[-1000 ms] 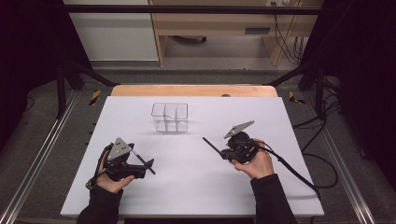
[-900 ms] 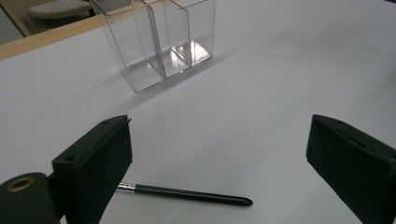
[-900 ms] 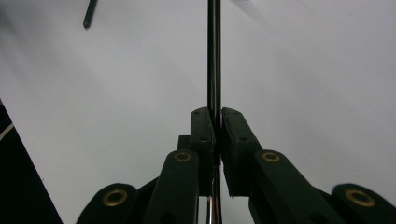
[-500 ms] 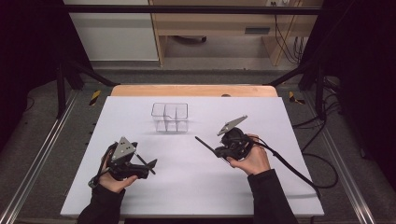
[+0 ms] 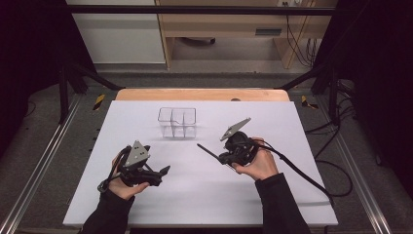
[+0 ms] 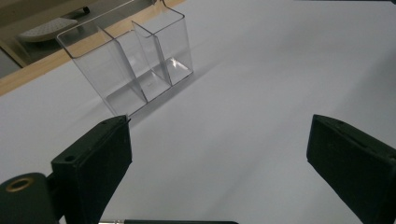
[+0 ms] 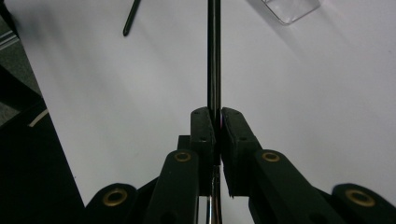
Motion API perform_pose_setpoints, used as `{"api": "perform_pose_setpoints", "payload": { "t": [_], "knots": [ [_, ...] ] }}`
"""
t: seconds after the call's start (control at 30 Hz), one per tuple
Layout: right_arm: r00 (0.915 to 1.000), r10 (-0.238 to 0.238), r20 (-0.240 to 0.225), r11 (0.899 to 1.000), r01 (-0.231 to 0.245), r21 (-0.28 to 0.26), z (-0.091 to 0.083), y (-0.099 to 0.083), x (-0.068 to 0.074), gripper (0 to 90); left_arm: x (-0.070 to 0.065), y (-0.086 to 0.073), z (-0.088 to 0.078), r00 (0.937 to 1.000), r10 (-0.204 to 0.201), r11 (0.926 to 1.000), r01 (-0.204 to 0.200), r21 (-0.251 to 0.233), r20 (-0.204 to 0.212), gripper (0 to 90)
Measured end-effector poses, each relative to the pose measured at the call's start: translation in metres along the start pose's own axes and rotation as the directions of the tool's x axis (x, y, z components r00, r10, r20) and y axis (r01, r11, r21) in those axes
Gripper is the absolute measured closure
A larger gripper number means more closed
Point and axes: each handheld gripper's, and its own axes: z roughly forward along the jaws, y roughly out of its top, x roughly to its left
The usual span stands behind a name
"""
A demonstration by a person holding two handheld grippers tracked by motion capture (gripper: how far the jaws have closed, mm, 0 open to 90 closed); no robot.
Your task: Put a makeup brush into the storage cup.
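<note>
A clear plastic organizer (image 5: 177, 122) with upright compartments stands on the white table top (image 5: 292, 195), toward its far middle. My right gripper (image 5: 225, 158) is shut on a thin black pen (image 5: 209, 152) that sticks out to the upper left, toward the organizer. In the right gripper view the pen (image 7: 214, 56) runs straight up from the closed jaws of the right gripper (image 7: 218, 114), with the organizer's corner (image 7: 292, 9) at the top right. My left gripper (image 5: 163, 173) sits at the near left, open. Its wide-apart jaws frame bare table in the left gripper view, where the left gripper (image 6: 215, 154) faces the organizer (image 6: 135, 60).
A wooden strip (image 5: 202, 94) borders the table's far edge. Metal rails (image 5: 44, 161) run along both sides. A black cable (image 5: 302, 170) trails from the right gripper over the table's right part to the floor.
Both hands have drifted slightly inward and lifted a little. The right gripper carried the pen leftward, closer to the organizer. Neither gripper's jaws changed.
</note>
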Motion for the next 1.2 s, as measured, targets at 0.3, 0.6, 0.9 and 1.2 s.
{"api": "perform_pose_setpoints", "payload": {
  "t": [0.3,0.6,0.9,1.2],
  "knots": [
    [0.9994,-0.016,-0.030,1.000,0.016,0.009,0.000,0.005,0.004,84.5,-0.005,0.017,0.000,0.9968,0.080,0.9966,-0.080,0.017,0.001,5.6],
    [0.9976,-0.034,-0.061,0.999,0.035,0.019,0.000,0.007,0.007,84.5,-0.016,0.027,0.006,0.9872,0.159,0.9862,-0.159,0.044,0.011,5.1],
    [0.9950,-0.049,-0.087,0.998,0.052,0.028,0.004,0.010,0.011,84.5,-0.023,0.032,0.010,0.9770,0.212,0.9758,-0.213,0.051,0.019,4.9],
    [0.9914,-0.062,-0.115,0.997,0.068,0.046,0.009,0.011,0.014,84.5,-0.031,0.032,0.011,0.9638,0.264,0.9629,-0.266,0.047,0.037,4.8]
  ]
}}
